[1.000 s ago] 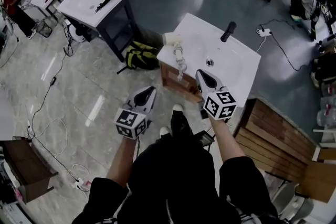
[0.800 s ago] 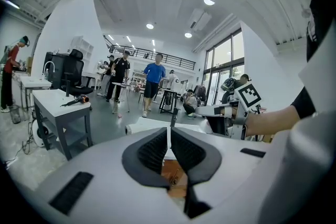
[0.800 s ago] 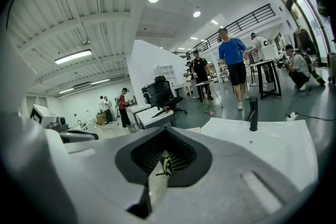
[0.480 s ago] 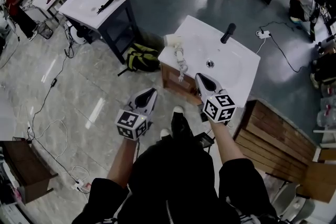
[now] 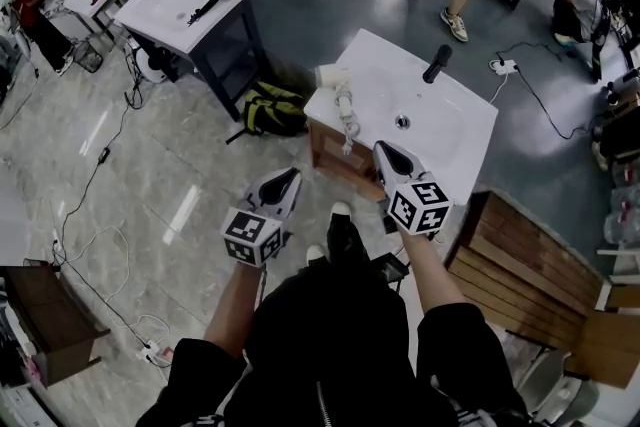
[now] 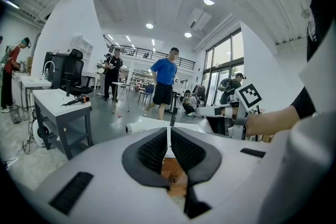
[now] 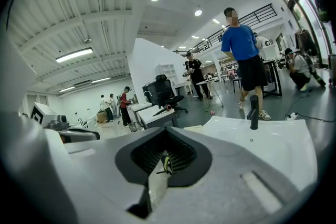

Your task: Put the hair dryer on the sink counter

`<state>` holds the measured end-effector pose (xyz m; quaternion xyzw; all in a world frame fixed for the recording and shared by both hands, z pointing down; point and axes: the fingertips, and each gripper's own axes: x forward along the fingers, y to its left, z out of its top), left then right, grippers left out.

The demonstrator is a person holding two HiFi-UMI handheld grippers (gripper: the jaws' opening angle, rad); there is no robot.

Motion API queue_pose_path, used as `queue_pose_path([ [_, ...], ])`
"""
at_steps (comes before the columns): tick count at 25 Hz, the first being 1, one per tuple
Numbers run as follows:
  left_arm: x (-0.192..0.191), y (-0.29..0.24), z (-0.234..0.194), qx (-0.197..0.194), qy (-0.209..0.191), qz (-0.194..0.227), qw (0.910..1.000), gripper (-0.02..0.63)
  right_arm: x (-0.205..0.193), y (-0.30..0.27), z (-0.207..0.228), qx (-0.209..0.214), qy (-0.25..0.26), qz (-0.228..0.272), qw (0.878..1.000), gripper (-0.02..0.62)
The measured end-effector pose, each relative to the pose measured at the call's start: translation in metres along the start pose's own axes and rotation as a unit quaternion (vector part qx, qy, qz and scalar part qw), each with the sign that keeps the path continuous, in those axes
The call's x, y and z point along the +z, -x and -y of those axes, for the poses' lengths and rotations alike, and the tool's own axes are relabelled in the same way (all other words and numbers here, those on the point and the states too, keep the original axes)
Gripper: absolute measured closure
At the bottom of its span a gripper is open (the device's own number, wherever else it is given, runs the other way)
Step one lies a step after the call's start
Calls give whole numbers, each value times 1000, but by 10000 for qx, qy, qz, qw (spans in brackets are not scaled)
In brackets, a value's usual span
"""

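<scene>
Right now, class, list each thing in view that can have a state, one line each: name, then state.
Hair dryer: lying on the sink counter, cord hanging over its edge.
Left hand-held gripper: shut, nothing held.
Right hand-held gripper: shut, nothing held.
Faucet: upright.
Backpack: lying on the floor beside the counter.

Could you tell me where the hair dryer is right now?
Head view: the hair dryer lies at the sink counter's left edge, left of the drain.
</scene>
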<state>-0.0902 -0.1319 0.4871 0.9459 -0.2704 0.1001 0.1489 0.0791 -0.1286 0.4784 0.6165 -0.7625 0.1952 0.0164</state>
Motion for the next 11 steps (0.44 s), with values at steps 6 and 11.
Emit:
queue_pose_path([
  [6, 0, 0, 1, -9, -18, -4, 10000, 575, 0, 2, 0, -8, 14, -17, 10000, 591],
  [11, -1, 0, 3, -15, -11, -13, 10000, 575, -2, 3, 1, 5, 14, -32, 10000, 591],
])
